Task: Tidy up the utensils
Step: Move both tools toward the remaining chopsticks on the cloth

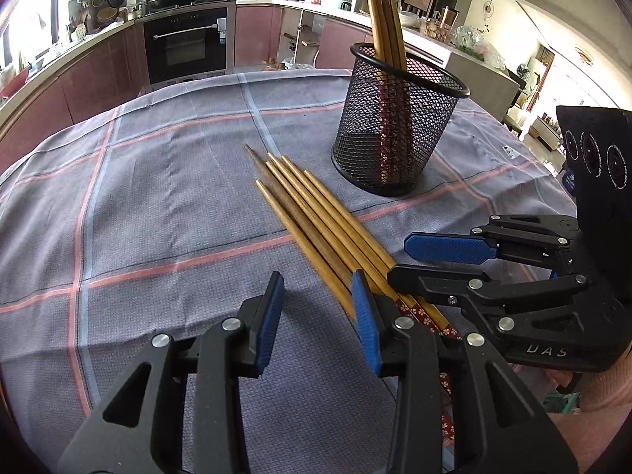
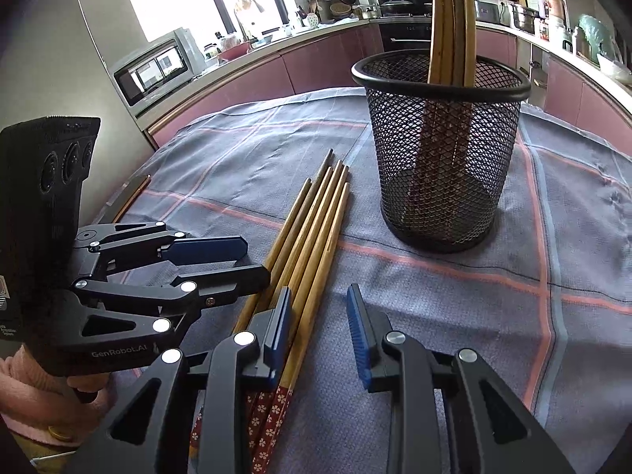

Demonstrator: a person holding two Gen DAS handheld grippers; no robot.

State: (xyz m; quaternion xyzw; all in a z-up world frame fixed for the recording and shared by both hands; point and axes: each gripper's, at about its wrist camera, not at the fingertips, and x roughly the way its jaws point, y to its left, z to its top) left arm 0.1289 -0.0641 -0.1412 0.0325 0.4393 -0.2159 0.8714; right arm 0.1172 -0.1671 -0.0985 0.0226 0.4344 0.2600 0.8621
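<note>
Several bamboo chopsticks (image 1: 316, 221) (image 2: 312, 229) with red flowered ends lie side by side on the cloth. A black mesh cup (image 1: 395, 126) (image 2: 442, 166) stands upright beyond them and holds a few more chopsticks (image 1: 383, 19) (image 2: 450, 19). My left gripper (image 1: 318, 316) (image 2: 252, 260) is open over bare cloth, with the bundle just outside its right finger. My right gripper (image 2: 319, 328) (image 1: 418, 262) is open too. Its left finger sits over the bundle and the outermost sticks lie in its gap, unpressed. The two grippers flank the bundle's handle ends.
A grey-blue plaid cloth (image 1: 158, 197) (image 2: 553, 237) covers the table. Kitchen counters, an oven (image 1: 185, 43) and a microwave (image 2: 154, 67) lie beyond the far edge. A hand in a pink sleeve (image 2: 23, 395) (image 1: 604, 387) holds each gripper.
</note>
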